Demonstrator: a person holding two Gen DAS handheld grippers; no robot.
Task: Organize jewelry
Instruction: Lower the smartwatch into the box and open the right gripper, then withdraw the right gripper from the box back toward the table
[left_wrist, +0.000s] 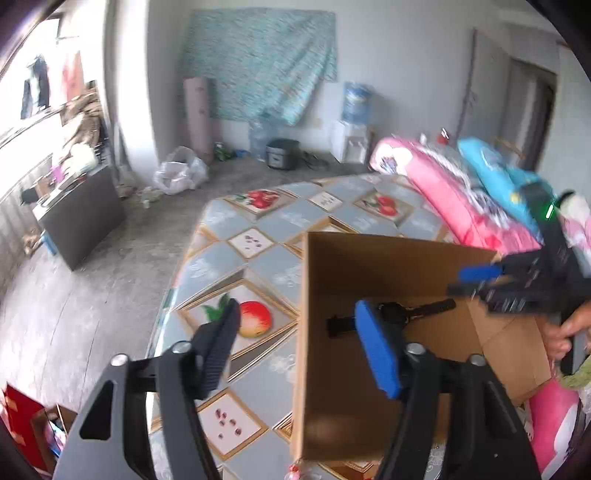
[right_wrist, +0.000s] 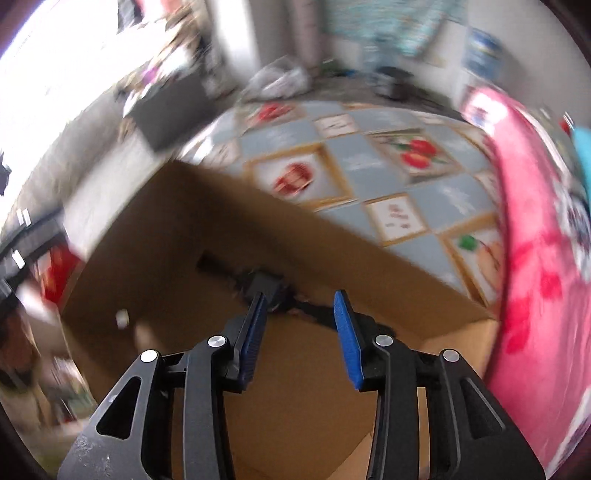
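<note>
Watch lay in cardboard box, strap crosswise, just ahead of right tongs, nearer; left tongs farther. Both open, empty.

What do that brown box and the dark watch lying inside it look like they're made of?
Box: plain cardboard, judging by its matte brown walls and folded flaps. Watch: black, matte strap, probably rubber or plastic; the picture is too blurred to be sure.

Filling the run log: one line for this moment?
watch: lying in cardboard box | right tool: open above watch | left tool: open, empty
</note>
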